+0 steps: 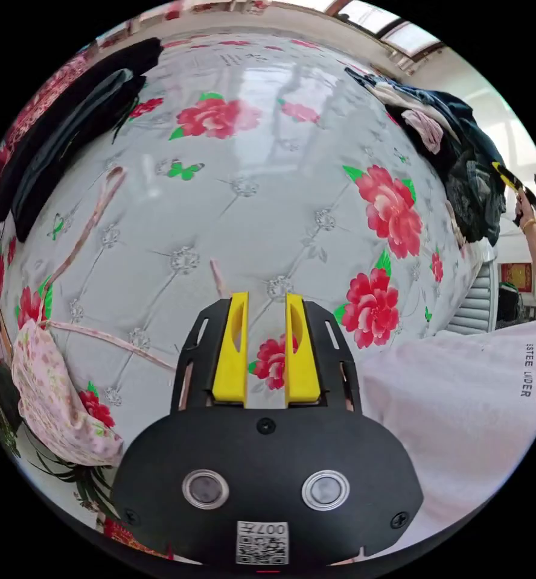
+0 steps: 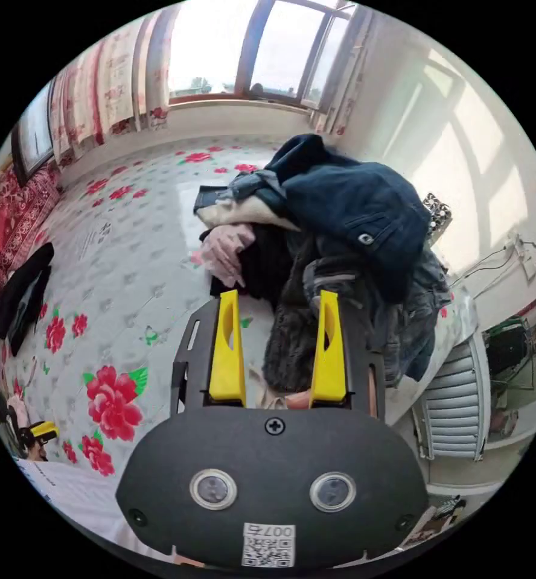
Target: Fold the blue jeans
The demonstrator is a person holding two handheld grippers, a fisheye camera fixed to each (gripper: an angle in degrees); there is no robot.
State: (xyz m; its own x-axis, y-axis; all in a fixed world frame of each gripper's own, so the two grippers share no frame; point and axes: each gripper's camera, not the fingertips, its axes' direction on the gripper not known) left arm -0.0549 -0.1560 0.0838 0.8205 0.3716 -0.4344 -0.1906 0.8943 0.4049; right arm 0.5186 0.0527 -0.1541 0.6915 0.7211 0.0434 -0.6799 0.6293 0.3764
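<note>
Dark blue jeans (image 2: 352, 211) with a metal button lie on top of a heap of clothes at the far side of the flowered surface. My right gripper (image 2: 278, 298) stands open just in front of that heap, with nothing between its jaws; a dark fuzzy garment (image 2: 292, 344) lies right beyond its tips. In the left gripper view the heap with the jeans (image 1: 461, 120) sits at the upper right, and the right gripper (image 1: 524, 188) hovers beside it in a hand. My left gripper (image 1: 265, 298) hangs open and holds nothing above the bare surface (image 1: 232, 199).
Black clothes (image 1: 69, 132) lie at the far left edge. A pink floral garment (image 1: 57, 392) with long straps sprawls at the near left. The person's white shirt (image 1: 461, 410) is at the lower right. A radiator (image 2: 455, 398) stands below the heap, under a window (image 2: 250, 48).
</note>
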